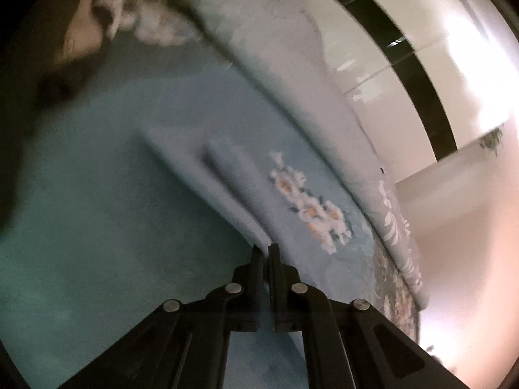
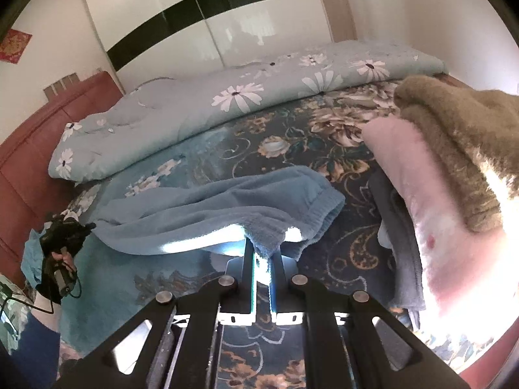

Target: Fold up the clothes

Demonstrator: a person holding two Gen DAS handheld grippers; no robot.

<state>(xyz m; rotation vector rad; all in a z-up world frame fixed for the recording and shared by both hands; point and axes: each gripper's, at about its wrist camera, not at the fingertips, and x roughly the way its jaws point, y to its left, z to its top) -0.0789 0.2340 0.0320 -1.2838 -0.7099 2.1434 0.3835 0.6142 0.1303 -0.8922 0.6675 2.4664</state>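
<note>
A light blue fleece garment [image 2: 227, 204] hangs stretched above the floral bedspread [image 2: 324, 136]. My right gripper [image 2: 263, 253] is shut on its near edge by the ribbed waistband. My left gripper [image 2: 87, 227] shows at the far left in the right wrist view, at the garment's other end. In the blurred left wrist view the left gripper [image 1: 266, 250] has its fingers close together on blue fabric [image 1: 201, 168] that fills the view.
A folded pale blue daisy quilt [image 2: 227, 97] lies along the far side of the bed. A stack of folded clothes, pink [image 2: 421, 201] under brown [image 2: 460, 136], sits at right. A red wooden headboard [image 2: 39, 136] is at left, a wardrobe [image 2: 211, 16] behind.
</note>
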